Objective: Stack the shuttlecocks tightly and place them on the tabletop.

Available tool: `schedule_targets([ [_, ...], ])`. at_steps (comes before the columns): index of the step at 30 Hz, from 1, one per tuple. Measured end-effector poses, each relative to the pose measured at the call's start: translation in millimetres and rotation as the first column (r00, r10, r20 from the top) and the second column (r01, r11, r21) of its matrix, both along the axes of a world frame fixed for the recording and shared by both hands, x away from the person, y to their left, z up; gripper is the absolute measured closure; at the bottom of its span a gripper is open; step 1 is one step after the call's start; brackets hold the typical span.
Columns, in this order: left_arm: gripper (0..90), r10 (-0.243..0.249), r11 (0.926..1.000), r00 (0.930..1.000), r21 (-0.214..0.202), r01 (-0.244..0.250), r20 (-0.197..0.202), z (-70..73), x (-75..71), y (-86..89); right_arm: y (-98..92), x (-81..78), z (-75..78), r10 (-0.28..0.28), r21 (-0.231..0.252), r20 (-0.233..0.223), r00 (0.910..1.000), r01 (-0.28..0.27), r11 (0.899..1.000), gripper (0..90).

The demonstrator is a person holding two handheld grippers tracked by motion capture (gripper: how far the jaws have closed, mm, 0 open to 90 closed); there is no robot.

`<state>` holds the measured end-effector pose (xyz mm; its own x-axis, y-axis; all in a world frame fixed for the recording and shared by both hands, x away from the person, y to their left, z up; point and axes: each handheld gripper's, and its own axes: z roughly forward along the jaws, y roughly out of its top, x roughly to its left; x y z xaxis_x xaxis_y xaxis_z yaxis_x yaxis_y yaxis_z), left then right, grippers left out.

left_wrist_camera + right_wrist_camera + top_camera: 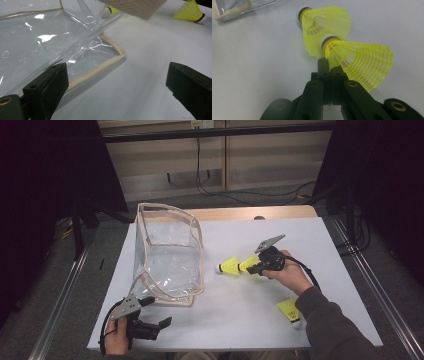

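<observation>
Two yellow shuttlecocks lie on the white table, the far one [229, 266] [322, 25] with its skirt against the cork of the near one [247, 264] [359, 65]. My right gripper [253, 266] [329, 65] is shut, its jaw tips pinching the skirt edge of the near shuttlecock. A clear plastic bag with beige trim [167, 255] [37, 37] stands open at the left. My left gripper [159, 311] [117, 82] rests open at the bag's front corner, nothing between its jaws; one jaw sits beside the trim.
A third yellow shuttlecock [290, 311] [190, 11] lies near the front right, by the person's right sleeve [325, 325]. The white table top [300, 235] ends close behind the left hand. Dark frames and cables stand around the table.
</observation>
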<state>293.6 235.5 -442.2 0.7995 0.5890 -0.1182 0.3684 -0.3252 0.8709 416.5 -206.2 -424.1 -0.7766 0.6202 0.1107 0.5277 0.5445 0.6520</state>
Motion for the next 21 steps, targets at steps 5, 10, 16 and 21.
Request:
schedule_targets([
  [5,4.0,0.000,1.0000,1.0000,0.000,0.000,0.000,0.0,-0.1,0.0,-0.1,-0.4,0.0,0.010,0.008,0.007,0.9999,-0.010,1.000,89.6],
  [10,4.0,0.000,1.0000,1.0000,-0.005,0.000,0.005,-0.2,0.0,0.2,-0.6,-0.7,2.2,0.006,0.050,0.012,0.9999,-0.007,0.999,89.7],
  [16,4.1,0.000,1.0000,1.0000,-0.001,0.000,0.005,-0.1,0.0,0.3,2.2,-0.9,3.2,0.010,0.081,0.027,0.9996,-0.012,0.997,89.7],
  [21,4.0,0.001,1.0000,1.0000,-0.001,-0.001,0.003,-0.3,-0.1,0.3,5.8,-0.3,1.2,0.017,0.089,0.034,0.9993,-0.020,0.996,89.6],
])
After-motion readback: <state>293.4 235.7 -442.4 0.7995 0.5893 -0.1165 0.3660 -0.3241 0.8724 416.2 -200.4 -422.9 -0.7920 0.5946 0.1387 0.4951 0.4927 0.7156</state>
